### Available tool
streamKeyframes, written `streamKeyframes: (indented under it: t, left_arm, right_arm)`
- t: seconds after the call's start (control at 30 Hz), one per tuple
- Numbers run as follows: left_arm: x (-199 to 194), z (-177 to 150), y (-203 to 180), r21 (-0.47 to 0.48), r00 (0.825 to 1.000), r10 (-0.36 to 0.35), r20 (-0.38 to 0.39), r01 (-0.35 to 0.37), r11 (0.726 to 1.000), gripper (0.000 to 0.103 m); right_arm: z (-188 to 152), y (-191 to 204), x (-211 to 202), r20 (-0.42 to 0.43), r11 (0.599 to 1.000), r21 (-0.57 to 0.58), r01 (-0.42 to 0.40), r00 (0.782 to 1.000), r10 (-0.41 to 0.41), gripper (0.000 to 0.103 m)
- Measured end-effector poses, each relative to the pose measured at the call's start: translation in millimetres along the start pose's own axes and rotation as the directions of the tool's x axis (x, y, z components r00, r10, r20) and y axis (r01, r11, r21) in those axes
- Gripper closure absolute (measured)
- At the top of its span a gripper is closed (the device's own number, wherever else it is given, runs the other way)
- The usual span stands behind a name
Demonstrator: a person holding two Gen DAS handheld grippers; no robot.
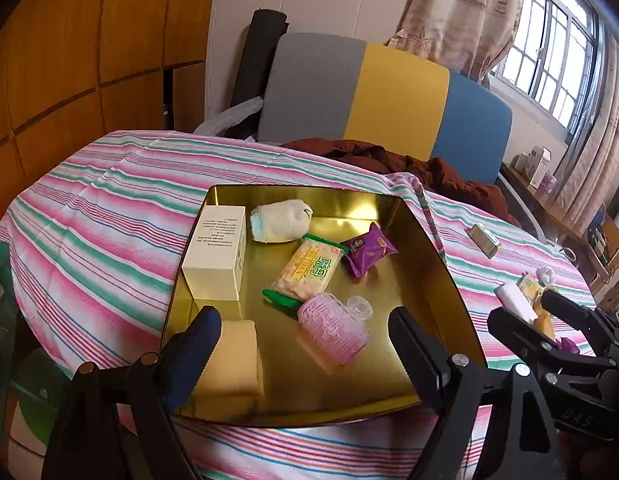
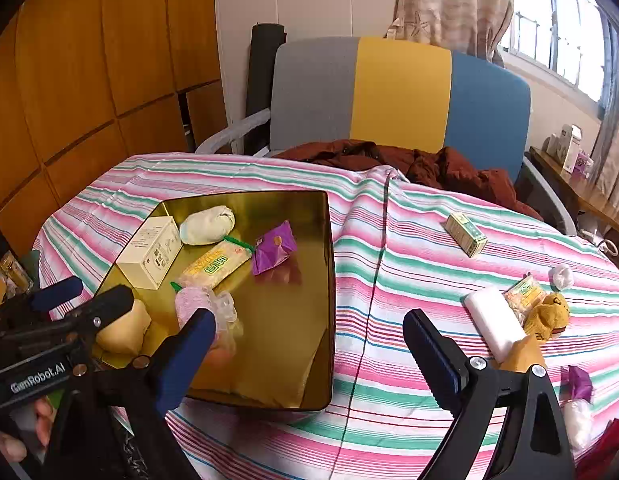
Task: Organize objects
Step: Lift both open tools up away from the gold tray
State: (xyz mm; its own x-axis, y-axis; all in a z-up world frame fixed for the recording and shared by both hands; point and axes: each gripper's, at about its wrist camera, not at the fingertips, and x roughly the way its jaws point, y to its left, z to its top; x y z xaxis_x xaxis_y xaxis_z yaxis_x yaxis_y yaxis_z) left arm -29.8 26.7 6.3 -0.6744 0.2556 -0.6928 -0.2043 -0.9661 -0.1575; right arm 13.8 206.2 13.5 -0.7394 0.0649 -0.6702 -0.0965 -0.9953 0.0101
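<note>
left gripper (image 1: pixel 305 322) and right gripper (image 2: pixel 309 326) both hover, jaws spread wide, empty.

"GenRobot.AI" in white on the left gripper (image 2: pixel 53 304) body, right wrist view. "DAS", faint, on the right gripper (image 1: pixel 521 312) body, left wrist view. White box (image 1: pixel 217 254) has small black print, unreadable. Cracker pack (image 1: pixel 309 270) has a green label with characters, not legible.

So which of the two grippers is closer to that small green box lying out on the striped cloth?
The right gripper. It hovers open over the cloth beside the gold tray, with the green box ahead to its right. The left gripper hangs open over the tray, farther away.
</note>
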Motion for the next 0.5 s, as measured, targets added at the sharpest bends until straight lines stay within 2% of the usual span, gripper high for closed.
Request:
streamKeyframes:
  t: [0.5]
  left_arm:
    - [-6.4,-8.8,-3.1,0.020,1.000,0.006,0.006,-0.006,1.000,0.016]
  right_arm:
    - [-8.5,3.7,-5.1,0.017,0.999,-0.031,0.026,1.000,-0.026,0.006]
